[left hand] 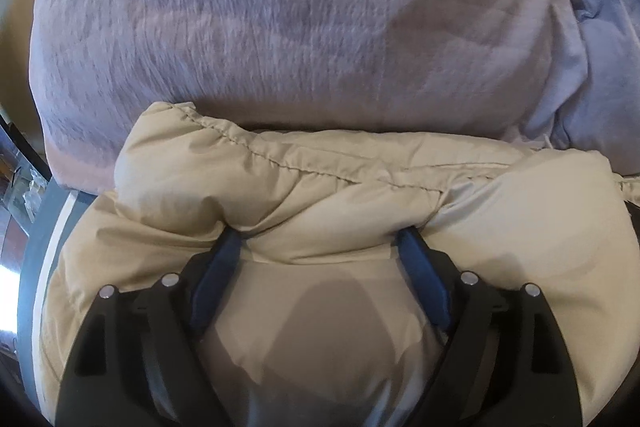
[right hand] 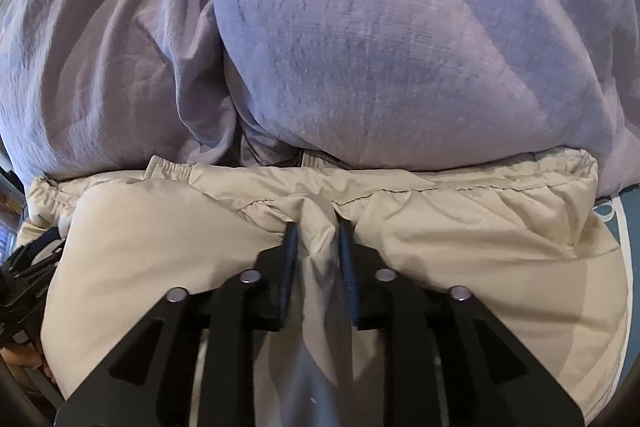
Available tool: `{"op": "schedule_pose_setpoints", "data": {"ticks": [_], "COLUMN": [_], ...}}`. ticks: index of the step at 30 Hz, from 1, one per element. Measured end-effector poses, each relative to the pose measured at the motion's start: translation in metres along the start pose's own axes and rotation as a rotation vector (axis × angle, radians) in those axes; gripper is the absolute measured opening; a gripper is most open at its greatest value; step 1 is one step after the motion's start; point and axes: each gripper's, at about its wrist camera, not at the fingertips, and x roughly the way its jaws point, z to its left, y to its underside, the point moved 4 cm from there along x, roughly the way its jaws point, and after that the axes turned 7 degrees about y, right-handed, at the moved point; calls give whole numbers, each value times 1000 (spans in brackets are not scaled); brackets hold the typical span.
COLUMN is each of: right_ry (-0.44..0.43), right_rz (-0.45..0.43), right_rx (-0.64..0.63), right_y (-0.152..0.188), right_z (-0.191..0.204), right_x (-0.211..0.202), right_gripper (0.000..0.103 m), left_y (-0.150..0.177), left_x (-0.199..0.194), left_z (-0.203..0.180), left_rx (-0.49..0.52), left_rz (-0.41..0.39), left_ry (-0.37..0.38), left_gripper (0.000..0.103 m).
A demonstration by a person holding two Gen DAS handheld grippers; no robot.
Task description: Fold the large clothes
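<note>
Your jacket is a beige puffy one, lying folded on the bed with its elastic hem edge just against the lilac duvet and a pillow behind it. Judge it light and bulky: the padding is soft and will spring back after you press it, and the smooth shell looks slippery, so a shallow pinch may slide off. Take hold where there is a stitched seam or the gathered hem, and bite deep enough to catch both shell layers, not only the loose outer skin.

Your left hand-held gripper stands wide, its blue pads pressed into the padding on either side of a bulge; nothing is pinched, so count it as open. Your right hand-held gripper stands narrow, with a ridge of fabric rising between the pads. Whether the pads press that ridge or just flank it the view does not settle, so you cannot rely on it as a hold; the ridge looks slack rather than pulled taut.

By count: one jacket, one duvet, one pillow, two grippers. In the right view the left gripper's black frame shows at the edge, beside the jacket.

A teal sheet with a white stripe shows under the jacket's corner. If you lift, expect the free half to sag and billow, so keep both holds level and move slowly
</note>
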Motion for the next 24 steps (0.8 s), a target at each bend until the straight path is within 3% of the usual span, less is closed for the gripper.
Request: {"op": "schedule_pose_setpoints", "data": {"ticks": [5,11,16,24], "right_ry": [-12,81,140,195], "right_rz": [-42,-128,-100,-106], "right_rx": [50,59,88,40], "right_y": [3,18,32,45], "right_z": [-22,-58,-79,-72], "right_x": [-25,-51,-35,-5], "right_gripper": [33,39,39,40], "left_y": [4,4,4,5], "left_x": [-1,1,5,15], "left_z": [1,6,4,8], "left_rx": [3,0,-2,-8], "left_rz": [4,11,14,7], "left_ry": [8,3,-2,5], "left_gripper": [82,83,84,86]}}
